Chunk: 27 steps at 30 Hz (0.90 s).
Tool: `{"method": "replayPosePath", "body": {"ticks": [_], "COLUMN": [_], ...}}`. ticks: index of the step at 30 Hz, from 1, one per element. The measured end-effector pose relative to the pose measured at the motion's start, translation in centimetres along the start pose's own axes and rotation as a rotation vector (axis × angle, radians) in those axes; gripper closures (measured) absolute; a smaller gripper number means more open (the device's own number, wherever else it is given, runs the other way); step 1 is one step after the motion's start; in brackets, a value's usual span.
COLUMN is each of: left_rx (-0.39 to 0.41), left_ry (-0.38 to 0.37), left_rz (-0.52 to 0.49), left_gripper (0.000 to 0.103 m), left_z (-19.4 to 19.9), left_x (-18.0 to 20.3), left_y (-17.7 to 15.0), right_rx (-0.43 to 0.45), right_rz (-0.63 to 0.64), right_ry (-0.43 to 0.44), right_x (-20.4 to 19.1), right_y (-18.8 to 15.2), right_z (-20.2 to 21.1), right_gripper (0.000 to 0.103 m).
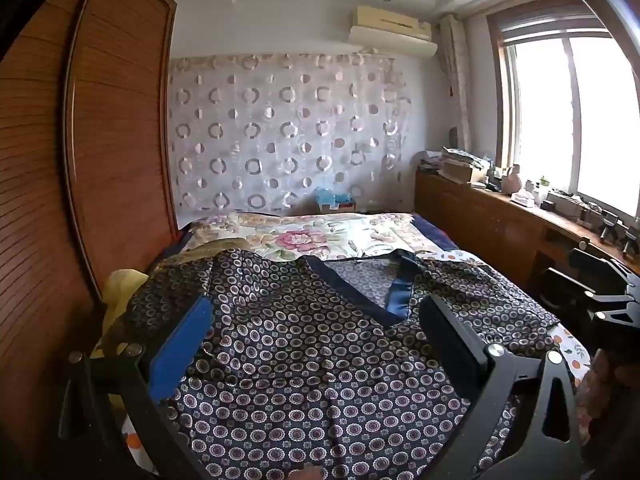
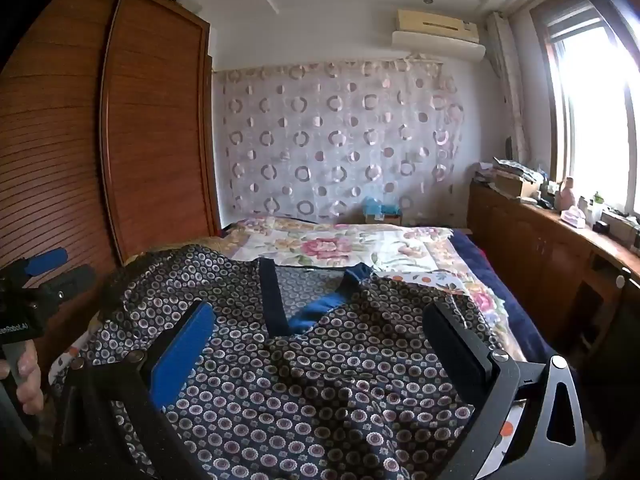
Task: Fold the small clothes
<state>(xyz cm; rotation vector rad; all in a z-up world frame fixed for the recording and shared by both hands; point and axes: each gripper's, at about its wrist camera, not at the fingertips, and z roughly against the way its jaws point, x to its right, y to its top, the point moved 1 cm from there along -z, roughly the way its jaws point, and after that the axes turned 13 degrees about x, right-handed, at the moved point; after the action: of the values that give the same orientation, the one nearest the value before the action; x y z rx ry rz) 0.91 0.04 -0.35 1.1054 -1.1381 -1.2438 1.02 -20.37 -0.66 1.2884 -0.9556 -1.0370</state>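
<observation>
A dark navy top (image 1: 304,352) with small ring-flower print and a blue V-neck band (image 1: 396,300) lies spread flat on the bed, neck toward the far end. It also shows in the right wrist view (image 2: 312,376). My left gripper (image 1: 316,316) is open, hovering just above the garment's middle, holding nothing. My right gripper (image 2: 320,320) is open too, above the garment's right half, empty. The right gripper shows at the right edge of the left wrist view (image 1: 600,300); the left gripper shows at the left edge of the right wrist view (image 2: 44,276).
The bed has a floral quilt (image 1: 320,236) beyond the garment. A wooden wardrobe (image 1: 100,152) stands close on the left. A long wooden cabinet (image 1: 500,228) with clutter runs under the window on the right. A yellow cloth (image 1: 120,292) lies at the bed's left edge.
</observation>
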Motion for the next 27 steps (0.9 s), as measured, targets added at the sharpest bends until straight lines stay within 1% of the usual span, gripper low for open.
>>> {"method": "replayPosePath", "body": {"ticks": [3,5,6,8,9,11,12,27], "left_rx": [0.000,0.002,-0.009,-0.009,-0.014,-0.015,-0.016,-0.019], "left_ry": [-0.009,-0.009,0.001,-0.003,0.004,0.005,0.007,0.022], "left_rz": [-0.001,-0.004,-0.002,0.001,-0.009,-0.010,-0.009,-0.008], "left_gripper": [0.000,0.000,0.000,0.000,0.000,0.000,0.000,0.000], "left_z": [0.1,0.4,0.1,0.2,-0.1,0.0,0.0,-0.2], "left_x": [0.0,-0.1,-0.6,-0.9,-0.1,-0.1,-0.1,0.0], "left_y": [0.0,0.0,-0.5,-0.7,-0.6,-0.7,-0.8,-0.7], "right_rx": [-0.001,-0.002,-0.004,-0.004,-0.005,-0.002,-0.001,-0.004], "right_rz": [0.000,0.001,0.002,0.002,0.000,-0.003,0.002,-0.001], "right_ry": [-0.004,-0.006,-0.006,-0.007,-0.008,-0.010,-0.004,-0.003], "right_x": [0.2,-0.2,-0.3,-0.2,-0.1,0.0,-0.2,-0.2], "right_y": [-0.1,0.4,0.3,0.5,0.6,0.6,0.1,0.2], "right_z": [0.1,0.3,0.0,0.0,0.0,0.2,0.0,0.1], "right_gripper": [0.000,0.000,0.000,0.000,0.000,0.000,0.000,0.000]}}
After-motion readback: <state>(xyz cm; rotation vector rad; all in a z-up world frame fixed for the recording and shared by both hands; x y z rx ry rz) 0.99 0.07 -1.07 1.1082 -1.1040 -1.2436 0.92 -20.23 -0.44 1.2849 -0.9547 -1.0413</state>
